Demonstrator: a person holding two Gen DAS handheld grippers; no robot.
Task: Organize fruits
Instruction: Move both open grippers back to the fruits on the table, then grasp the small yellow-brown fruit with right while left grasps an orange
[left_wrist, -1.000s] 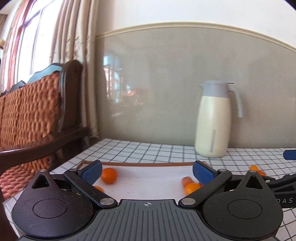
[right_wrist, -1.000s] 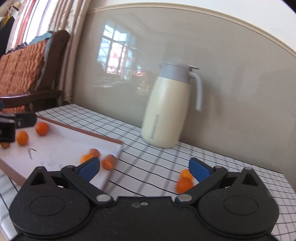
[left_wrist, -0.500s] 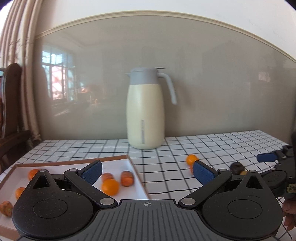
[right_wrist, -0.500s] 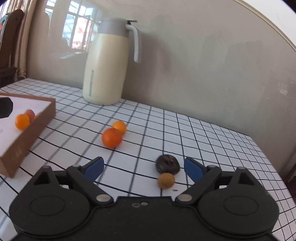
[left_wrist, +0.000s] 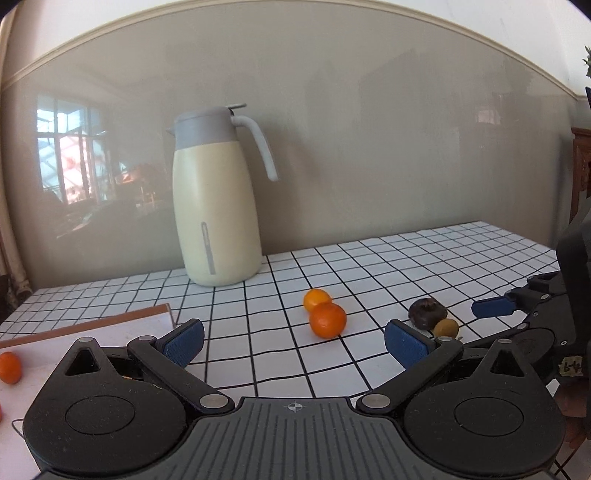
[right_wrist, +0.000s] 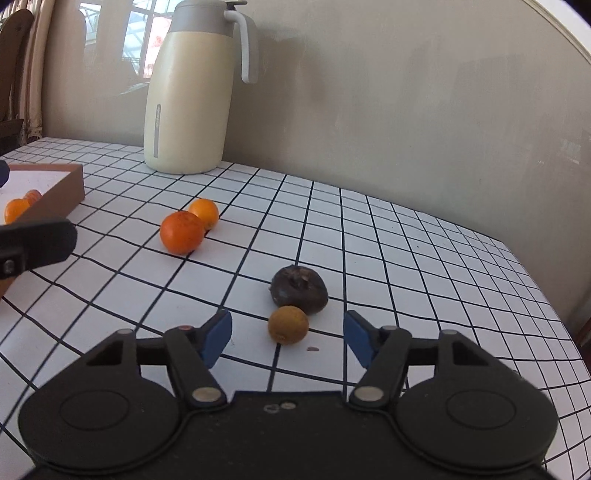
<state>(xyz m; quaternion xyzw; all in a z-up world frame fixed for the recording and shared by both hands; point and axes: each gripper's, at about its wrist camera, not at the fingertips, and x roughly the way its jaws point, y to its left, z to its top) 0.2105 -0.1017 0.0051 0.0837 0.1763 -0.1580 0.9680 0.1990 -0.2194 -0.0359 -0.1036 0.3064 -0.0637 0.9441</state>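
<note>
Counter (right_wrist: 406, 236) — one, covered in a white cloth with a black grid, set against a glossy beige wall (right_wrist: 406, 110) that mirrors a window.

Tray (right_wrist: 70, 181) — one, brown-rimmed with a white floor, at the counter's left end; in the right wrist view two small orange fruits (right_wrist: 14, 208) show inside it, in the left wrist view one at its left edge.

Jug (left_wrist: 216, 199) — one, cream body with grey lid and handle, upright at the back by the wall.

Left claw (left_wrist: 293, 339) — one, blue pads spread wide with nothing between them, over the counter just right of the tray's corner.

Right claw (right_wrist: 287, 338) — one, jaws half open and just closing in; the yellow-brown fruit (right_wrist: 288, 325) lies between the pads, untouched.

Oranges on the counter — two, touching: the larger (right_wrist: 182, 232) in front, the smaller (right_wrist: 204, 212) behind, between tray and dark fruit.

Dark fruit (right_wrist: 299, 290) — one, brownish-purple and wrinkled, touching the yellow-brown fruit from behind.

Yellow-brown fruit — one, the smallest.
</note>
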